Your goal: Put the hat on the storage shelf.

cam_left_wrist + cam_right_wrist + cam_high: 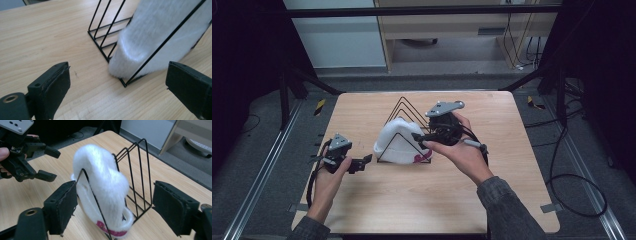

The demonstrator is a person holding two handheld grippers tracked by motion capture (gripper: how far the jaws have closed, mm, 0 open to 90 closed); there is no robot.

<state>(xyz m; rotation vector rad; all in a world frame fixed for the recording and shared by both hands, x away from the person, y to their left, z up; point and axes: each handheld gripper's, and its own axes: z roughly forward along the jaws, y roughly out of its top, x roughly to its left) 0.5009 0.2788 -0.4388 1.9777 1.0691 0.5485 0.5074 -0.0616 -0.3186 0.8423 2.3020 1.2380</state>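
A black wire rack point(403, 103) with triangular dividers stands mid-table. A white fluffy slipper point(394, 140) with a pink mark at its lower end is tucked on edge into the rack's front slots. My right gripper point(418, 140) is open right beside the slipper's right side, and in the right gripper view its jaws point(115, 185) flank the slipper point(100, 177) and front wire without touching. My left gripper point(362, 163) is open just left of the rack, jaws wide and empty, facing the slipper's end point(150, 37) and the rack's corner point(100, 42). It also shows across the slipper, as the left gripper point(51, 164).
The wooden table point(412, 200) has bare surface in front of and around the rack. Beyond the far edge are a pale cabinet point(452, 25) and dark frame legs. Cables point(577, 185) lie on the floor at the right, metal rails along both sides.
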